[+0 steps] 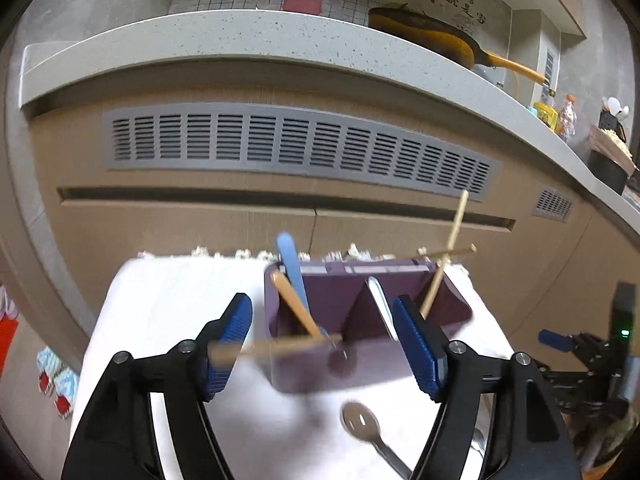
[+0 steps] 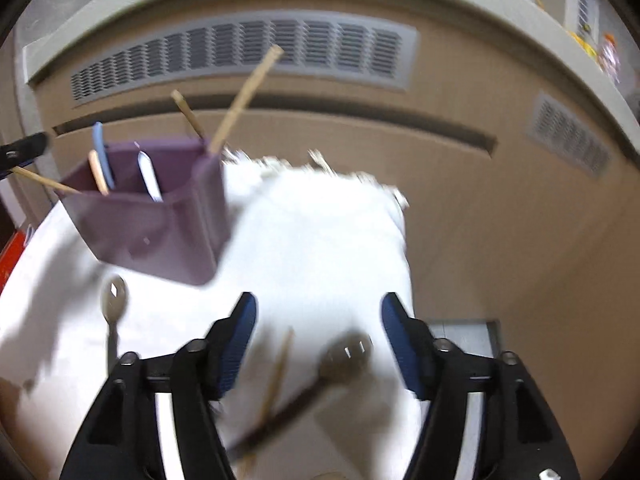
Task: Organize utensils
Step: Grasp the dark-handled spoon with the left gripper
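A purple utensil holder (image 1: 360, 320) (image 2: 160, 216) stands on a white cloth (image 1: 168, 320) (image 2: 320, 240). It holds a blue utensil (image 1: 292, 272), a wooden one (image 1: 296, 304), a white one (image 1: 382, 304) and chopsticks (image 1: 444, 264). My left gripper (image 1: 324, 340) is open just before the holder; a blurred chopstick (image 1: 276, 348) lies across its front rim, by the left finger. A metal spoon (image 1: 360, 424) (image 2: 113, 300) lies on the cloth. My right gripper (image 2: 318, 344) is open above a dark-handled spoon (image 2: 344, 356) and a chopstick (image 2: 276, 380).
Wooden cabinet fronts with a grey vent (image 1: 296, 144) rise behind the cloth. A speckled counter (image 1: 240, 40) above carries a yellow pan (image 1: 424, 32) and bottles. The cloth's right edge (image 2: 404, 264) drops off to the floor.
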